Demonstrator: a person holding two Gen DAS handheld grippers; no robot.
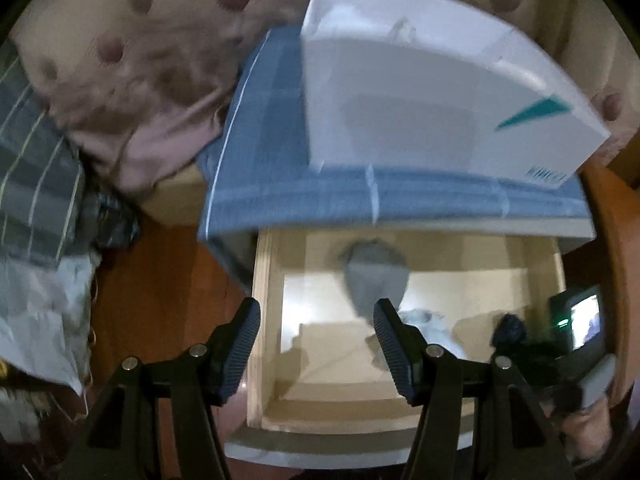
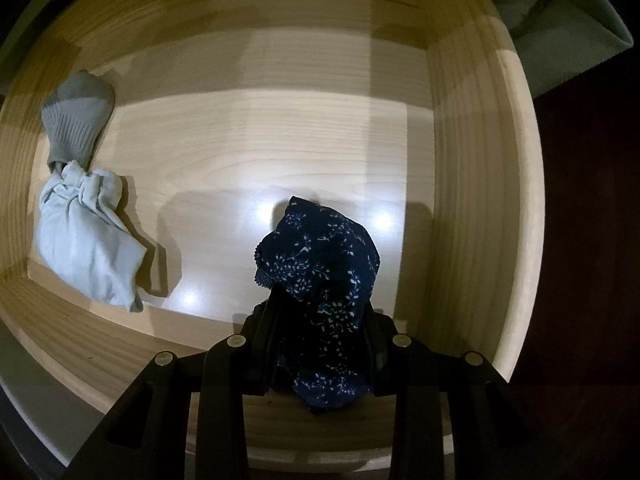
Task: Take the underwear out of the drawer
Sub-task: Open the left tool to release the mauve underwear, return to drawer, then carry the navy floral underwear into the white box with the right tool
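Note:
The light wooden drawer (image 2: pixel 472 184) stands open. My right gripper (image 2: pixel 320 320) is shut on dark blue flowered underwear (image 2: pixel 320 264) and holds it above the drawer floor. A grey sock (image 2: pixel 78 116) and a pale blue knotted garment (image 2: pixel 88 236) lie at the drawer's left side. In the left wrist view my left gripper (image 1: pixel 316 340) is open and empty above the drawer's (image 1: pixel 264 300) left part. The grey sock (image 1: pixel 374 276) and pale garment (image 1: pixel 432 324) lie beyond it. The right gripper with the dark underwear (image 1: pixel 510 330) shows at the right.
A white box (image 1: pixel 440 92) sits on a blue cloth (image 1: pixel 272 152) on the nightstand top above the drawer. A pink cloth (image 1: pixel 160 120) and striped bedding (image 1: pixel 36 160) lie to the left. The floor (image 1: pixel 160 300) is reddish wood.

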